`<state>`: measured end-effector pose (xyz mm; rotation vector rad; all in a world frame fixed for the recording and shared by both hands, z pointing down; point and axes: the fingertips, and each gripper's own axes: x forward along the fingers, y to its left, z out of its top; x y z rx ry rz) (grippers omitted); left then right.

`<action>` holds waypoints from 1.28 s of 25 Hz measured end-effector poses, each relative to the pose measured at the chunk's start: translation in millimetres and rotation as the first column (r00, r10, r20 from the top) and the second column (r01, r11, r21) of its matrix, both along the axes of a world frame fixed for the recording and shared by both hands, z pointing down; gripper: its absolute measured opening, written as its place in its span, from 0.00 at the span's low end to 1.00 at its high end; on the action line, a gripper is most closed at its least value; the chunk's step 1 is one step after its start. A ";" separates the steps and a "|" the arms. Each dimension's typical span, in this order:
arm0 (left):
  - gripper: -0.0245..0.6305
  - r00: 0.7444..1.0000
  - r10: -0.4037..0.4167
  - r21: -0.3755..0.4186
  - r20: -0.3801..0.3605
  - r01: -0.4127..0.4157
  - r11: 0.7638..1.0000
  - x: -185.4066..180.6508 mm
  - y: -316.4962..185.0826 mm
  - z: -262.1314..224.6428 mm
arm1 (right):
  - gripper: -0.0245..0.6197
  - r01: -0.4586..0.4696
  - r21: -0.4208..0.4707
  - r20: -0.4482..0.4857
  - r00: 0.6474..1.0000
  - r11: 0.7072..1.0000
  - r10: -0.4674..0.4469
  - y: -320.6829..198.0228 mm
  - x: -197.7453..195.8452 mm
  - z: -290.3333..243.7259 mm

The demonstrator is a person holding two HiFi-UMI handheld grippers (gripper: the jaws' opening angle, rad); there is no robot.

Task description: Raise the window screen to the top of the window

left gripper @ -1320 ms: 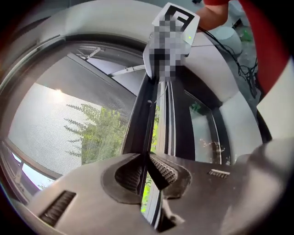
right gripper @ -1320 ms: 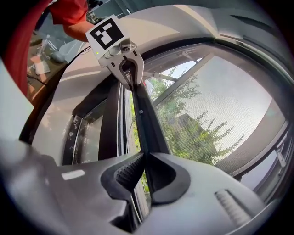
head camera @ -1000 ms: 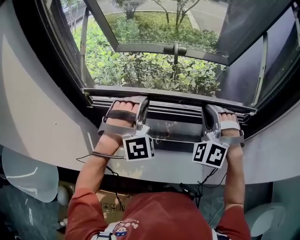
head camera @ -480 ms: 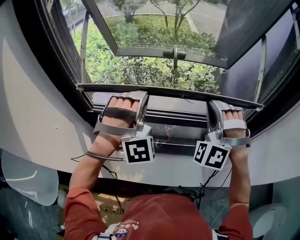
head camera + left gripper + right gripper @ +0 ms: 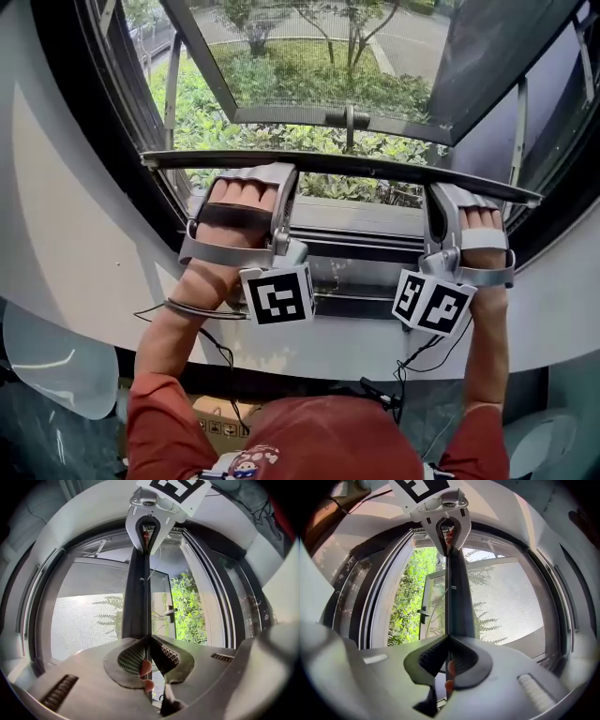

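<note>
The window screen's dark bottom bar (image 5: 356, 171) runs level across the window opening, above the lower track. My left gripper (image 5: 283, 180) is shut on the bar's left part and my right gripper (image 5: 439, 195) is shut on its right part. The left gripper view shows the jaws (image 5: 147, 639) clamped on the bar (image 5: 138, 597), with the mesh (image 5: 84, 620) to one side and the right gripper (image 5: 150, 522) at the far end. In the right gripper view the jaws (image 5: 449, 639) pinch the same bar (image 5: 457, 597), beside the mesh (image 5: 506, 606).
Beyond the screen an outer sash with a handle (image 5: 349, 117) stands tilted outward over green shrubs (image 5: 272, 131). The dark lower track (image 5: 361, 246) lies under the bar. A white curved wall (image 5: 75, 234) flanks the frame; cables (image 5: 412, 361) hang below my right hand.
Both grippers have risen together with the bar in their grip. The bar stands higher above the lower track, and greenery now shows through the gap under it.
</note>
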<state>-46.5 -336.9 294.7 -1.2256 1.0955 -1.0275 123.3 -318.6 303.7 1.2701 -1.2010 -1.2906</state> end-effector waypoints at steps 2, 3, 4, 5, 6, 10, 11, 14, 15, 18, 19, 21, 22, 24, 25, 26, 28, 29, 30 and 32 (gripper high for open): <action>0.10 1.000 -0.003 0.020 0.000 0.003 1.000 0.3 -0.1 -12.3 | 0.08 -0.001 0.020 -0.011 1.000 1.000 0.001 -0.3 0.2 -12.3; 0.10 1.000 -0.004 0.029 0.000 0.004 1.000 0.4 0.0 -17.4 | 0.08 -0.003 0.028 -0.019 1.000 1.000 0.003 -0.2 0.4 -17.3; 0.10 1.000 -0.004 0.037 0.001 0.004 0.999 0.6 0.3 -22.0 | 0.08 -0.004 0.036 -0.026 1.000 0.999 0.005 0.0 0.5 -21.8; 0.10 1.000 -0.005 0.042 0.002 0.005 0.999 0.6 0.6 -26.2 | 0.08 -0.006 0.044 -0.032 0.999 0.999 0.007 0.5 0.4 -26.0; 0.10 1.000 -0.006 0.047 0.002 0.006 0.999 0.6 1.2 -30.7 | 0.08 -0.005 0.055 -0.037 0.999 0.998 0.007 1.2 0.3 -30.7; 0.10 1.000 -0.002 0.073 -0.005 0.003 0.997 1.3 2.6 -57.5 | 0.08 -0.004 0.093 -0.042 0.999 0.996 0.008 3.0 1.0 -59.6; 0.10 1.000 -0.002 0.082 -0.008 0.002 0.997 1.8 2.0 -65.9 | 0.08 -0.004 0.100 -0.044 0.999 0.995 0.009 2.3 1.5 -68.3; 0.10 1.000 -0.005 0.096 -0.018 0.007 0.995 1.5 -2.8 -85.8 | 0.08 0.000 0.124 -0.051 0.999 0.992 0.007 -2.2 1.5 -92.4; 0.10 1.000 -0.009 0.105 -0.015 0.011 0.994 0.9 -4.0 -92.0 | 0.08 0.002 0.134 -0.051 0.999 0.991 0.005 -3.8 0.9 -98.1; 0.10 1.000 -0.021 0.132 0.002 0.021 0.991 -0.9 -5.0 -102.0 | 0.08 0.007 0.153 -0.046 0.999 0.988 0.000 -5.9 -1.3 -103.7; 0.10 1.000 -0.025 0.137 0.006 0.024 0.990 -1.3 -4.6 -102.4 | 0.08 0.007 0.157 -0.048 0.999 0.988 0.000 -5.8 -1.8 -103.2; 0.10 1.000 -0.027 0.147 0.007 0.026 0.989 -1.2 -3.8 -102.4 | 0.09 0.006 0.169 -0.056 0.998 0.986 0.003 -5.2 -1.7 -103.2; 0.10 1.000 -0.026 0.153 0.005 0.025 0.988 -1.0 -3.5 -102.9 | 0.09 0.004 0.175 -0.058 0.998 0.985 0.006 -5.0 -1.3 -103.9; 0.10 1.000 -0.026 0.169 0.001 0.025 0.985 -0.3 -2.8 -103.7 | 0.09 -0.001 0.186 -0.059 0.998 0.983 0.012 -4.6 -0.7 -104.3; 0.10 1.000 -0.026 0.182 0.000 0.026 0.983 -0.2 -2.3 -104.5 | 0.09 -0.002 0.196 -0.062 0.998 0.981 0.014 -4.3 -0.6 -104.6; 0.11 1.000 -0.026 0.196 -0.002 0.026 0.980 -0.1 -1.9 -106.2 | 0.09 -0.002 0.208 -0.064 0.998 0.978 0.015 -4.1 -0.5 -105.8; 0.11 1.000 -0.026 0.216 -0.010 0.028 0.976 0.5 -1.3 -113.5 | 0.09 0.001 0.227 -0.067 0.998 0.974 0.015 -3.7 -0.1 -112.6; 0.11 1.000 -0.028 0.222 -0.013 0.030 0.975 1.0 -1.3 -120.2 | 0.09 0.004 0.235 -0.068 0.998 0.972 0.013 -3.6 0.4 -119.4; 0.11 0.999 -0.031 0.226 -0.015 0.034 0.973 1.2 -1.5 -128.8 | 0.09 0.007 0.241 -0.068 0.998 0.971 0.009 -3.8 0.7 -128.2; 0.11 0.999 -0.037 0.232 -0.017 0.040 0.972 0.6 -2.0 -147.9 | 0.09 0.011 0.249 -0.072 0.997 0.968 0.007 -4.2 0.4 -148.1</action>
